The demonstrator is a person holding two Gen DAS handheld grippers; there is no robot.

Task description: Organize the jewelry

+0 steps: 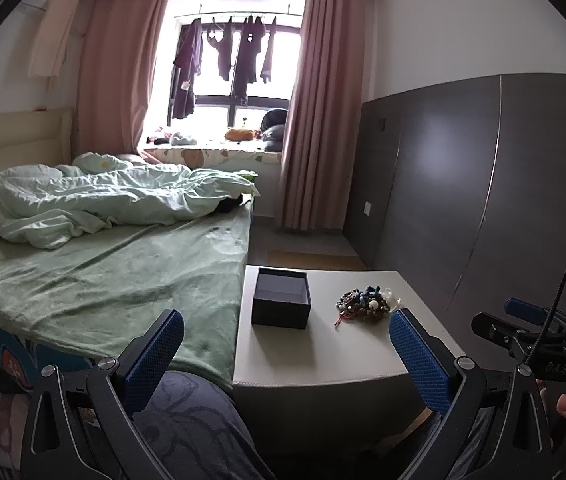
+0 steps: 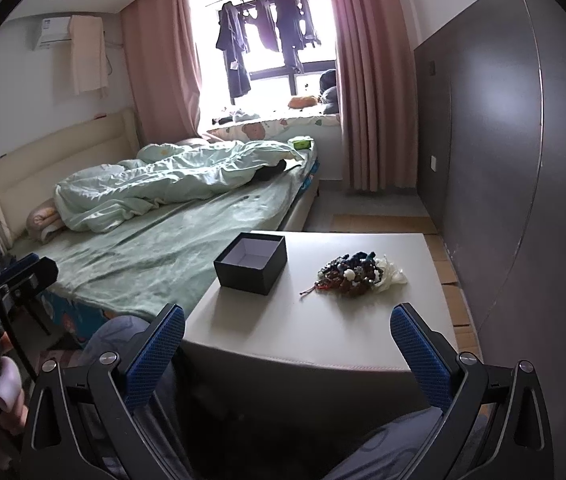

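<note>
A pile of beaded jewelry lies on a white table, to the right of an open, empty black box. In the right wrist view the jewelry lies right of the box on the table. My left gripper is open and empty, held back from the table's near edge. My right gripper is open and empty, also short of the near edge. The right gripper also shows at the right of the left wrist view.
A bed with green sheets and a rumpled duvet stands against the table's left side. A dark grey wall panel runs along the right. My knees are below the table's near edge. Pink curtains and a window are at the back.
</note>
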